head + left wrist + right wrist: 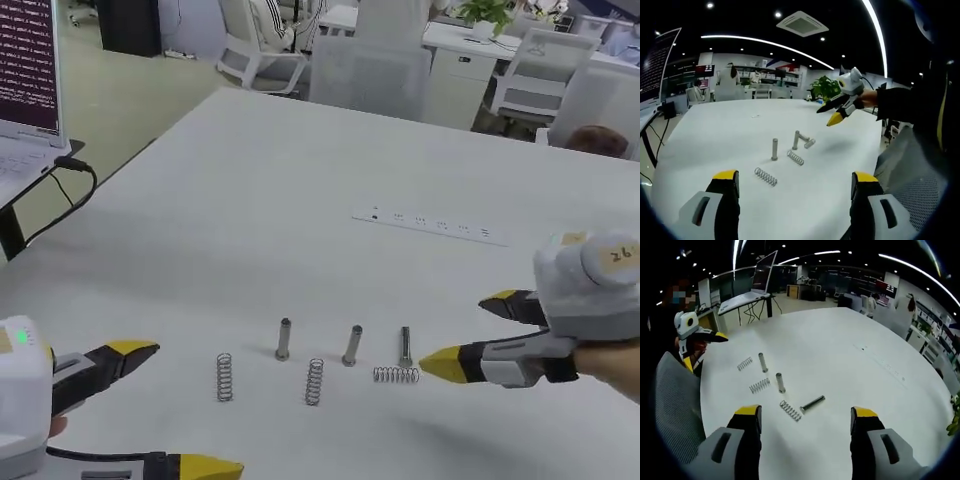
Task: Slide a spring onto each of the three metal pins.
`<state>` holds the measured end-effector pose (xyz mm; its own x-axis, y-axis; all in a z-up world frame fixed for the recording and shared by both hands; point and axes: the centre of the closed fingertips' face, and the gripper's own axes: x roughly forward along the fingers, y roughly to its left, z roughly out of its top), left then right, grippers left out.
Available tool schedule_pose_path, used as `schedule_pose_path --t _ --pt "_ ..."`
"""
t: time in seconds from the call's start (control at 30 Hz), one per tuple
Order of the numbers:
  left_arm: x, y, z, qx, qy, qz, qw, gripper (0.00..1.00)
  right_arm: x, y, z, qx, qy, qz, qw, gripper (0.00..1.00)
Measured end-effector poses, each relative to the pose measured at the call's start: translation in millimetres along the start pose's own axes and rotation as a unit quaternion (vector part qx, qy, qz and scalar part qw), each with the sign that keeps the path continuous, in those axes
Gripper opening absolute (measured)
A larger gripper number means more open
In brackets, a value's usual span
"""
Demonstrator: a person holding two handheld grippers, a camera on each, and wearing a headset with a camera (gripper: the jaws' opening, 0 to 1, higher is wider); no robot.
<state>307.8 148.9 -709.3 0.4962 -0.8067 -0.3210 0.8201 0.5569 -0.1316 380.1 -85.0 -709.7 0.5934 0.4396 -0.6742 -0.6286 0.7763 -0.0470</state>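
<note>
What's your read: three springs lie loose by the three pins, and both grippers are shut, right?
Not shut: the left gripper and right gripper are open, as each gripper view shows. The springs do lie loose by the pins.

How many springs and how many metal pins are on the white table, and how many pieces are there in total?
Springs: 3
Metal pins: 3
Total: 6
</note>
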Motion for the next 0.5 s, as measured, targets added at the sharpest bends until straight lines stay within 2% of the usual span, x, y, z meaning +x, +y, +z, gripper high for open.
schedule_pose_path --t 0.07,0.5 --pt "0.3 0.3 0.2 0.0 -0.001 0.0 1.0 0.9 4.2 -2.4 0.1 0.014 0.004 0.0 0.9999 0.69" --pt "0.2 -1.3 2.9 -0.002 -0.004 -0.002 1.0 0.89 29.0 -14.7 0.2 0.043 0.024 -0.011 0.9988 0.53"
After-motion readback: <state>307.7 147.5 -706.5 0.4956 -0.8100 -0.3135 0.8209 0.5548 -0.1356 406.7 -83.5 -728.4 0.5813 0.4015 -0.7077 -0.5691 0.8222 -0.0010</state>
